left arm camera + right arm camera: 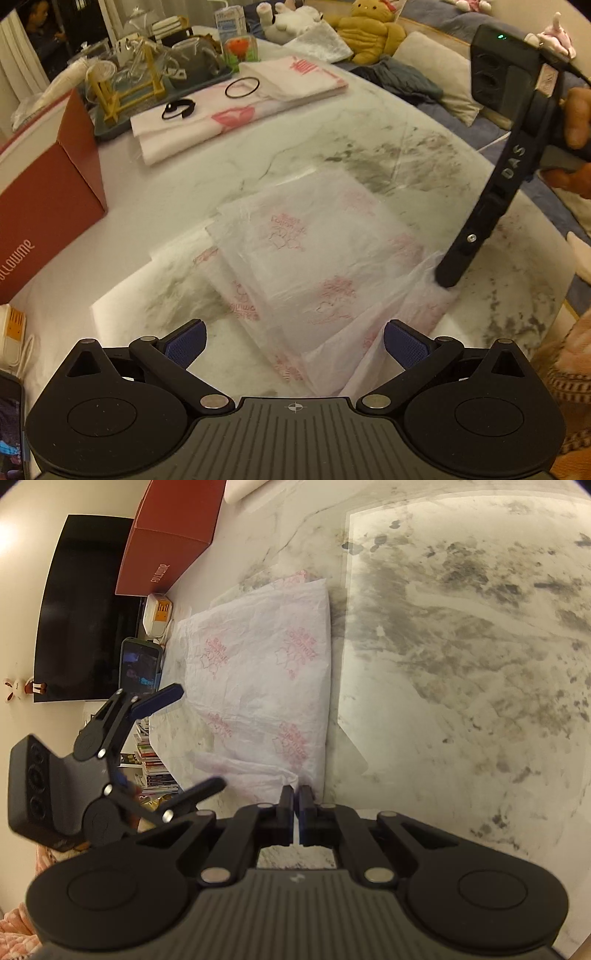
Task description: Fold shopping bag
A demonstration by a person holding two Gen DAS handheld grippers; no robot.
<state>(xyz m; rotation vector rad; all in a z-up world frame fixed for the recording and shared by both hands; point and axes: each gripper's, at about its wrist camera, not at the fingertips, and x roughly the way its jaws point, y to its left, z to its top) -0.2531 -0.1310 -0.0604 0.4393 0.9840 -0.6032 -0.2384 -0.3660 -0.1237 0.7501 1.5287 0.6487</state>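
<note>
The shopping bag (314, 266) is thin translucent white plastic with pink prints. It lies partly folded and flat on the marble table (258, 166). My left gripper (295, 343) is open just above the bag's near edge, its blue pads (188, 343) wide apart and holding nothing. The right gripper (448, 277), held by a hand (576, 122), comes down onto the bag's right corner. In the right wrist view the right gripper (296, 801) is shut, pinching a corner of the bag (266, 664). The open left gripper (192, 742) hovers at the left.
A red box (48, 192) stands at the table's left. Behind it are a tray of glassware (147, 81) and folded pink-printed bags (240, 107) with black hair ties. A phone (142, 664) and a white charger (159, 616) lie near the bag. Plush toys (369, 29) sit beyond.
</note>
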